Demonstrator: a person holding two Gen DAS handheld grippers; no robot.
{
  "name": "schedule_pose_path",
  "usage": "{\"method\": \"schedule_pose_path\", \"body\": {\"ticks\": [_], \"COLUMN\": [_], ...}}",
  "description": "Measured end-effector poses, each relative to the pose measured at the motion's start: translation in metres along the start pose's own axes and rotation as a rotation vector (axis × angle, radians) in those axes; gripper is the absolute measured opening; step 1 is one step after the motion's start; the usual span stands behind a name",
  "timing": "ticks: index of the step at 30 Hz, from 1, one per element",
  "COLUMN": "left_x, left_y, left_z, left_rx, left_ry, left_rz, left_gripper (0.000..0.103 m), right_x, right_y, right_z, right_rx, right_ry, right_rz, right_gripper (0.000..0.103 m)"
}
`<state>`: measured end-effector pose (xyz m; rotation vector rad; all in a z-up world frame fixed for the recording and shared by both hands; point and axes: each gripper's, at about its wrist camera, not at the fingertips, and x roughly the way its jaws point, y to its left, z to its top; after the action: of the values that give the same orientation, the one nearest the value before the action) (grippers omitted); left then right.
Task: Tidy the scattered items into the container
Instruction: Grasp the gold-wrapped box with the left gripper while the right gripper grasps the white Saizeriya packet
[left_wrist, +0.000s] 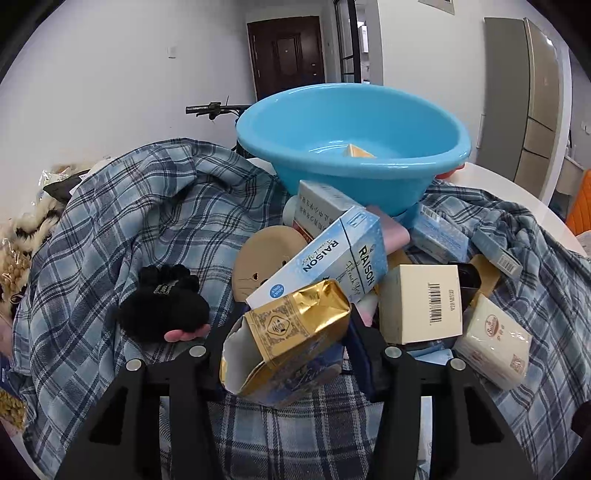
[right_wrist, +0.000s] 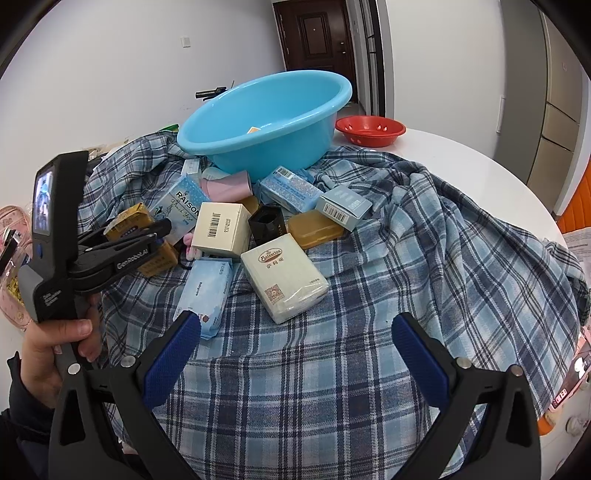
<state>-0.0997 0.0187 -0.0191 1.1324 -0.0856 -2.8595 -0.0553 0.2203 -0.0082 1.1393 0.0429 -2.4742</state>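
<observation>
A tilted blue plastic basin (left_wrist: 332, 184) (right_wrist: 280, 155) stands at the back of the pile, with a small yellow item (left_wrist: 356, 151) inside. My left gripper (left_wrist: 291, 339) (right_wrist: 159, 232) is shut on a crumpled gold box (left_wrist: 295, 325) (right_wrist: 127, 218) at the near left of the heap. Behind it lie a pale blue RAISON box (left_wrist: 325, 258), a cream barcode box (left_wrist: 421, 302) (right_wrist: 221, 229) and a cream wrapped pack (right_wrist: 284, 280). My right gripper (right_wrist: 295, 321) hangs open over the plaid cloth (right_wrist: 332, 369), in front of the pack, holding nothing.
A black furry item (left_wrist: 162, 306) lies left of the heap on the cloth. A red bowl (right_wrist: 369, 129) sits behind the basin on the white round table (right_wrist: 480, 173). Several more small boxes and a tissue pack (right_wrist: 207, 288) crowd the middle. A hand (right_wrist: 48, 343) holds the left gripper.
</observation>
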Motion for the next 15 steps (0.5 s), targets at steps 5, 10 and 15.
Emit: {"method": "schedule_pose_path", "body": {"ticks": [5, 10, 15], "left_x": [-0.021, -0.045, -0.057], "left_y": [0.008, 0.019, 0.031], "left_z": [0.0, -0.01, -0.024], "left_rx": [-0.018, -0.02, -0.007], "left_ry": [-0.021, -0.031, -0.011], "left_rz": [-0.03, -0.043, -0.042], "left_gripper": [0.053, 0.053, 0.053], "right_x": [0.008, 0.022, 0.037], "right_y": [0.002, 0.002, 0.003], "right_z": [0.003, 0.007, 0.01], "right_rx": [-0.014, -0.009, -0.018], "right_ry": [0.009, 0.031, 0.05], "right_rz": [-0.013, -0.011, -0.018], "right_gripper": [0.103, 0.103, 0.103]}}
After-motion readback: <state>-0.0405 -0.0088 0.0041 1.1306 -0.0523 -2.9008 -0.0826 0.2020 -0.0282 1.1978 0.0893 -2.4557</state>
